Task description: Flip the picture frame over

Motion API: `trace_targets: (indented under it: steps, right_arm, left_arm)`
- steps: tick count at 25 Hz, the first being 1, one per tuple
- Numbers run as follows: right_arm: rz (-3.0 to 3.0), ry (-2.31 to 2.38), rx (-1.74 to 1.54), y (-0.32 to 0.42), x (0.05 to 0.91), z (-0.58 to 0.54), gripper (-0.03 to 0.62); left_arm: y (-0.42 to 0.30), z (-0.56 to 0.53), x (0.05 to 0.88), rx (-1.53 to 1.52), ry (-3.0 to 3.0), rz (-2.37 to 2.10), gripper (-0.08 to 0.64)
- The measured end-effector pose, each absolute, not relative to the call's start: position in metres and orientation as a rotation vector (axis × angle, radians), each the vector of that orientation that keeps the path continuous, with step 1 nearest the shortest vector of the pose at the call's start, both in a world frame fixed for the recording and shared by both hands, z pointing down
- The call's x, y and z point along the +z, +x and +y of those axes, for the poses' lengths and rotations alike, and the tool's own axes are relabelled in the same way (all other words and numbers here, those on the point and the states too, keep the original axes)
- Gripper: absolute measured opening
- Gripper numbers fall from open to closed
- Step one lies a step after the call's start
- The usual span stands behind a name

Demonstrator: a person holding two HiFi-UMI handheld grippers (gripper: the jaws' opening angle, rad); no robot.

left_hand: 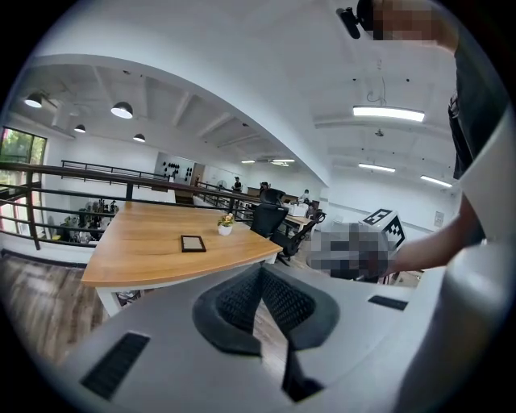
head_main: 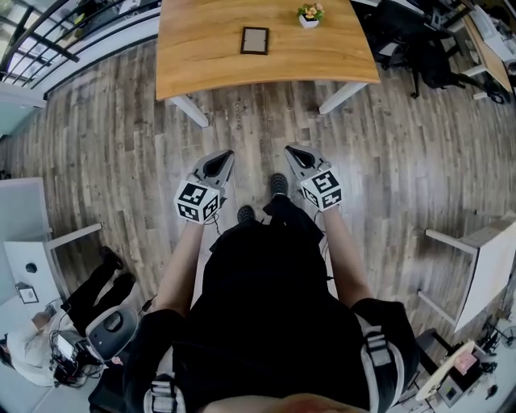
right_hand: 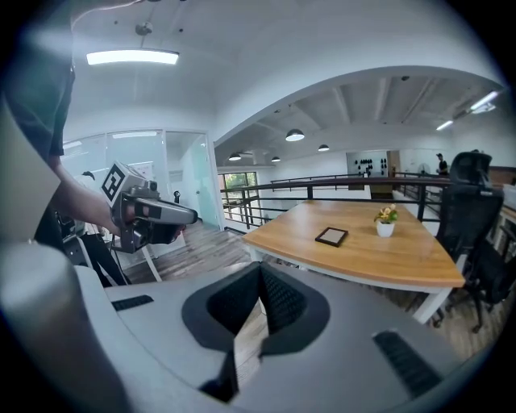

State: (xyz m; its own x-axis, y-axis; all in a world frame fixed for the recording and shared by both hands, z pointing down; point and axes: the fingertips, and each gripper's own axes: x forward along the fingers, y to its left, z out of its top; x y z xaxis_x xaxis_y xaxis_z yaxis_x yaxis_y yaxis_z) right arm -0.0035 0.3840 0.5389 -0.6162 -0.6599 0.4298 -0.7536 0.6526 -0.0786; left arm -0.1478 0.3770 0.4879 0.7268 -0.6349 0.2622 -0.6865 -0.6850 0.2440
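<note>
A small dark picture frame (head_main: 255,40) lies flat on the wooden table (head_main: 201,56), far ahead of both grippers. The same picture frame (left_hand: 193,244) shows small in the left gripper view, and the frame (right_hand: 331,236) lies left of a plant pot in the right gripper view. My left gripper (head_main: 223,156) is shut and empty over the floor, short of the table. My right gripper (head_main: 292,151) is also shut with nothing in it, beside the left one. Each gripper's pads meet with no gap: left gripper (left_hand: 262,273), right gripper (right_hand: 260,270).
A small white pot with flowers (head_main: 310,14) stands on the table right of the frame. Black office chairs (head_main: 419,48) stand at the right of the table. A railing (head_main: 40,32) runs along the far left. White desks (head_main: 484,266) flank me on both sides.
</note>
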Motion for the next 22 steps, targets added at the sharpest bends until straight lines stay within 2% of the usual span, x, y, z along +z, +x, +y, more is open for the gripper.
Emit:
trace_targets:
  steps: [22]
  right_arm:
    - [-2.547, 0.890, 0.394, 0.056, 0.563, 0.268, 0.008]
  left_arm:
    - [-0.087, 0.279, 0.485, 0.216, 2.496, -1.267, 0.018]
